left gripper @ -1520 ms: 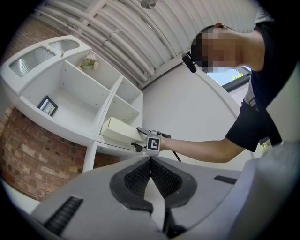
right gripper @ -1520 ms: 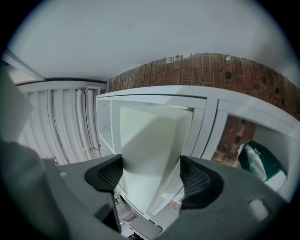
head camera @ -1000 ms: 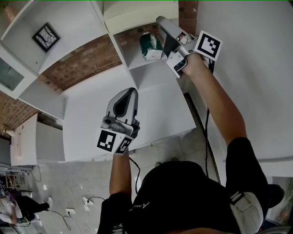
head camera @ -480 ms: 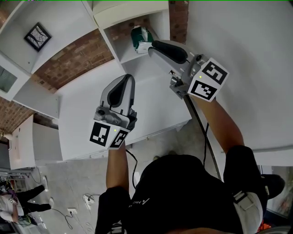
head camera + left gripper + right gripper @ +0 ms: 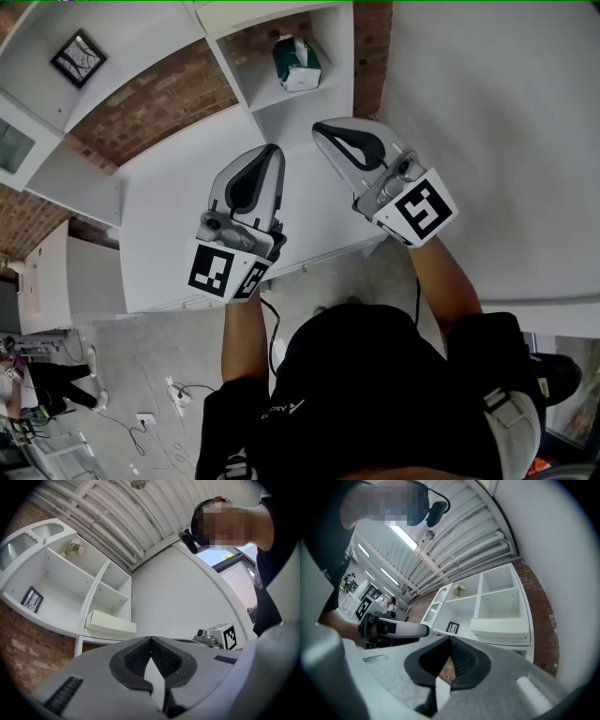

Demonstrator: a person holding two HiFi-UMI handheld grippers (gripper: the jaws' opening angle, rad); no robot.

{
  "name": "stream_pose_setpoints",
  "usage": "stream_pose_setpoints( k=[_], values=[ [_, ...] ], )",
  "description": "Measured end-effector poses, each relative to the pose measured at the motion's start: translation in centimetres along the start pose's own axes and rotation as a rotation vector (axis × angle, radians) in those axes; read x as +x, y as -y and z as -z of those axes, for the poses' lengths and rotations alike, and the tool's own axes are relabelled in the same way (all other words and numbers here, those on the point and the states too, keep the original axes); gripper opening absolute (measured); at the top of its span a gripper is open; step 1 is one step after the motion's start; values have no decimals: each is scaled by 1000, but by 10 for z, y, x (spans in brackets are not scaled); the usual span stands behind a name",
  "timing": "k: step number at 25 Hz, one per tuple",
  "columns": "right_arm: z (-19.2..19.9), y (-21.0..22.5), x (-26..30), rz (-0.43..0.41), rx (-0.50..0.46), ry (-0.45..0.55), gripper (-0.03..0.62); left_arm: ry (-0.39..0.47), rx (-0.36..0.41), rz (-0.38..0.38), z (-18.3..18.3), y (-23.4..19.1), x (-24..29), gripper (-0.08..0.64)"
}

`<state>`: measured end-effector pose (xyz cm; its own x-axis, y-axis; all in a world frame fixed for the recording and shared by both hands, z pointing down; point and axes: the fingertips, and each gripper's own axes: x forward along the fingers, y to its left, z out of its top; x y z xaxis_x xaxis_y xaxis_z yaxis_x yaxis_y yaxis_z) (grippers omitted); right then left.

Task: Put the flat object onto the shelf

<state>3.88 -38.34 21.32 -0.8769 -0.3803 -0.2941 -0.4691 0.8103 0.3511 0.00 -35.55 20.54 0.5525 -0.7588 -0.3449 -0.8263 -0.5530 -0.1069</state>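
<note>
Right hand-held gripper [image 5: 323,131], shut, has backed clear of the shelf [image 5: 330,84] edge.

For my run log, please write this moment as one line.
left tool: shut, empty | right tool: shut, empty | green pack: on shelf

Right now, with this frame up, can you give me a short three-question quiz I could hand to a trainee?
1. True or false: the right gripper is holding the green packet.
2. Where does the green packet lie? A: in a shelf compartment. B: on the white table. C: on the floor.
3. Fill in: the left gripper is ___ (open or shut).
Key: 1 false; 2 A; 3 shut.
</note>
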Motion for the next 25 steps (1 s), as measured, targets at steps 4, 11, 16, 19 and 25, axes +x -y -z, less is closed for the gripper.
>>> stream_pose_setpoints(
  k=[4, 11, 16, 19, 25],
  values=[
    [8, -11, -3, 3, 37, -5, 0, -11, -5, -10, 4, 2, -7, -2],
    [11, -25, -1, -16, 51, -12, 0, -28, -17, -33, 8, -2, -16, -2],
    [10, -30, 3, -33, 92, -19, -2, -33, -19, -44, 10, -5, -17, -2],
    [8, -31, 3, -39, 98, -16, -2, -33, -19, -47, 10, -5, -18, -2],
    [8, -32, 3, -47, 95, -9, -2, -33, -20, -44, 11, -6, -17, -2]
  ],
)
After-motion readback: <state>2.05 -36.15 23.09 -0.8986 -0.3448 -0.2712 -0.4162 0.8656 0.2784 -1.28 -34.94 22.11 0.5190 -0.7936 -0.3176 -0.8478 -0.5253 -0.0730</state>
